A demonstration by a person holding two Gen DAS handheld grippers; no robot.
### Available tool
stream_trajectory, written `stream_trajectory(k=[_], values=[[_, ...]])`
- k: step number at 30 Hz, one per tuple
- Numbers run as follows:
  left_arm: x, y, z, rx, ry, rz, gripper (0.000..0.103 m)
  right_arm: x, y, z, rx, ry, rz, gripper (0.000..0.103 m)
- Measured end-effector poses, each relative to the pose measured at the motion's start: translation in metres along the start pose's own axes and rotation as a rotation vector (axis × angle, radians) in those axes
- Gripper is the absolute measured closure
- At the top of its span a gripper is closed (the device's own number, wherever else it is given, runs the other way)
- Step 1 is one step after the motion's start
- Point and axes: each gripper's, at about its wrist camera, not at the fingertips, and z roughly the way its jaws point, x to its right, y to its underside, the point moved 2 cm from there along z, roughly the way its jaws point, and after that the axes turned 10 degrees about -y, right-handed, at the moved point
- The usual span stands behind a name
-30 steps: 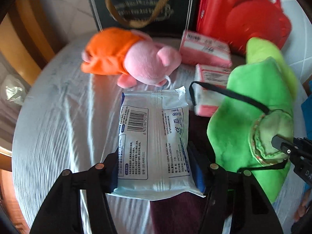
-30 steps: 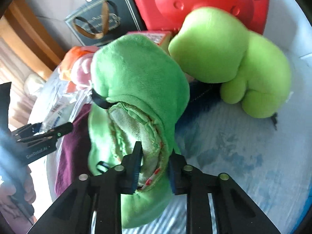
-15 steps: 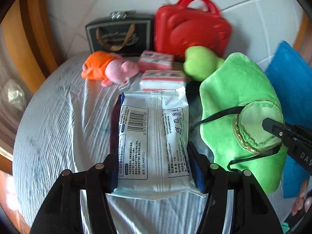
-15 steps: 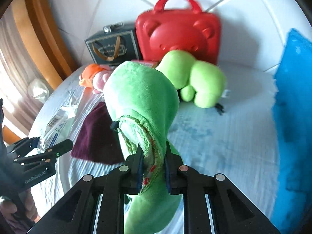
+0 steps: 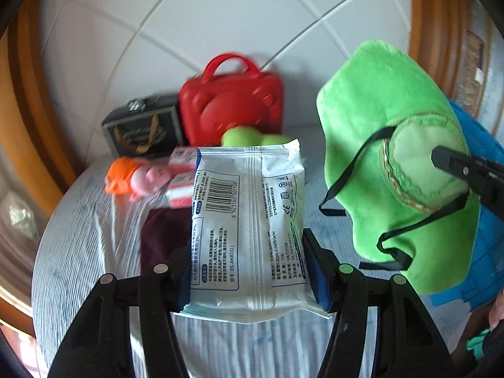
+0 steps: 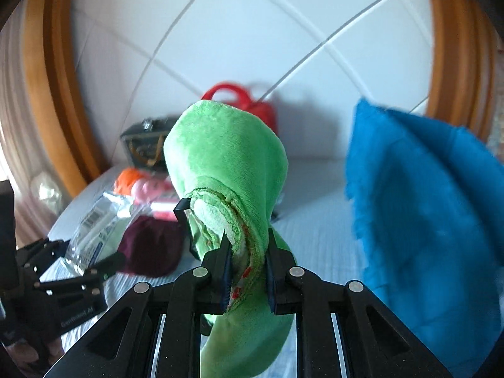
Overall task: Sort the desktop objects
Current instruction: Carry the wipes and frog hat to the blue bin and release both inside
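Both grippers loaded, both items held clear of the table [image 5: 94, 252]. Left gripper [image 5: 249, 271] is clamped across the lower end of a wet-wipe pack [image 5: 249, 217]; the pack stands upright between the pads, barcode side to camera. Film wrap is judged slippery and the contents soft and light, so a grip across the width near the sealed end should be kept, with squeeze limited to avoid bulging the pack out. Right gripper [image 6: 247, 271] is pinched on the stitched rim of a green plush item [image 6: 226, 170], possibly a slipper or plush pouch, not resolvable; black straps hang from it in the left view. It is light and floppy, and sag and swing are expected, so the hemmed edge is the best hold. Containers: a red bear-shaped case [image 5: 233, 110] and a dark box [image 5: 145, 129] with gold print stand at the back wall, both apparently closed, contents not visible. Nearby lie a pink-and-orange plush [image 5: 135, 179], pink packs [image 5: 181, 173], a maroon cloth [image 5: 163, 236] and a blue cloth [image 6: 425, 214].
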Motion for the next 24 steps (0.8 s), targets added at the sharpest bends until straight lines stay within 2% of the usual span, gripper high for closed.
stream_trajectory(k=[7,15,24], values=[[0.055,-0.031,-0.047,0.127,0.076,0.039,0.045,0.038,-0.019,-0.071,0.155,0.124,-0.004,0.086],[0.145,-0.067,-0.091,0.241,0.179,0.099,0.045,0.102,-0.028,-0.153,0.293,0.267,0.036,0.086],[0.245,-0.086,-0.122,0.294,0.275,0.166,0.045,0.182,-0.014,-0.21,0.352,0.393,0.092,0.086]])
